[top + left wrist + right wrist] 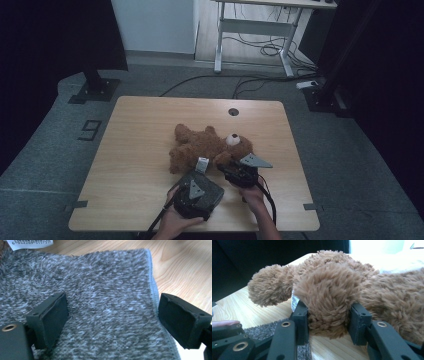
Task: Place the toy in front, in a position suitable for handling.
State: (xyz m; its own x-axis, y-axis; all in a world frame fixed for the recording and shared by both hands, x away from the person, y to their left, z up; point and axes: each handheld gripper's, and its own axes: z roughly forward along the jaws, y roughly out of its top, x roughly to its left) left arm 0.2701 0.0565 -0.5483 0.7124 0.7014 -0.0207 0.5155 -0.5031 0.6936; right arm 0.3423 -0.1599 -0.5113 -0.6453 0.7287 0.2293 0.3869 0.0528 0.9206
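Observation:
A brown teddy bear point(202, 145) lies on its back in the middle of the wooden table point(135, 135). My right gripper point(226, 167) is shut on one of the bear's plush limbs point(328, 297), its jaws pressing into the fur from both sides point(328, 315). A dark grey fuzzy cloth point(212, 192) lies just in front of the bear. My left gripper point(196, 181) rests over it, open point(112, 307), with one jaw on the cloth point(100, 277) and the other at its hemmed edge. A white label point(202, 164) sticks out between the cloth and the bear.
The table has a round cable hole point(233, 111) near its far edge. Beyond it stand a white desk frame point(255, 30) with cables on the floor and dark stands at both sides. The table's left half is bare wood.

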